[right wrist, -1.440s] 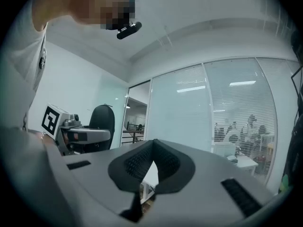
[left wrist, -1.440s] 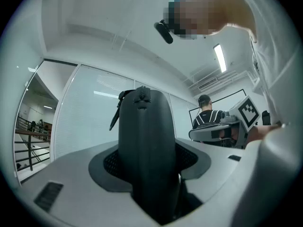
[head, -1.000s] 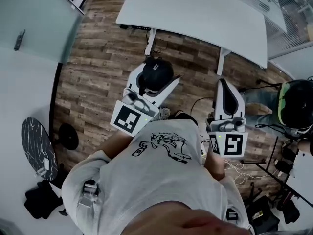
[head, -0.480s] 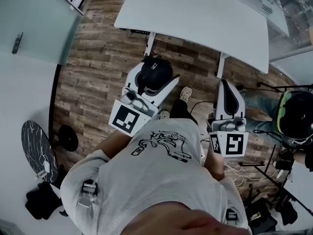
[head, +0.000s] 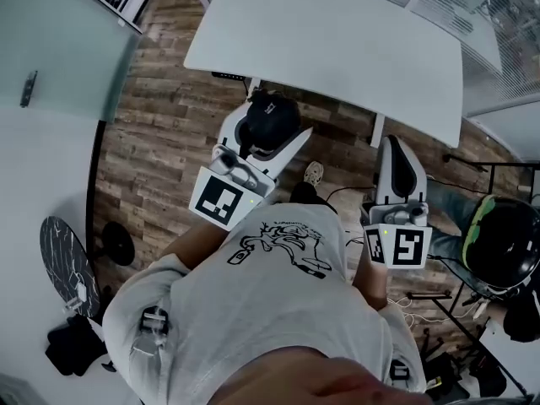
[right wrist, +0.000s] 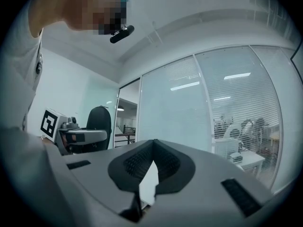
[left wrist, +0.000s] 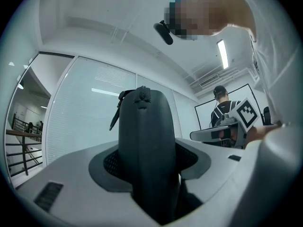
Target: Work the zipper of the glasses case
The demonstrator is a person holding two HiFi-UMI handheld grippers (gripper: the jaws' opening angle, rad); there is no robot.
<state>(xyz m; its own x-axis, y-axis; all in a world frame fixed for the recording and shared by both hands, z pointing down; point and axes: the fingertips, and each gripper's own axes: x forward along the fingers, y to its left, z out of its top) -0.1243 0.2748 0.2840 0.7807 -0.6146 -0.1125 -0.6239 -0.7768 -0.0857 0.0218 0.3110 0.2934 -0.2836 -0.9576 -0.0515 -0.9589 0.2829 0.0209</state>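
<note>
As a person stands on a wooden floor (head: 169, 133) facing a white bench (head: 337, 32), the left claw (head: 268, 125) clamps the black glasses case (left wrist: 144, 136) in the air, its zipper pull (left wrist: 115, 115) hanging at the far end. Alongside, well apart, the right claw (head: 394, 150) is closed tight and empty.

The left tongs (left wrist: 149, 170) clamp an upright black glasses case (left wrist: 144, 131).
</note>
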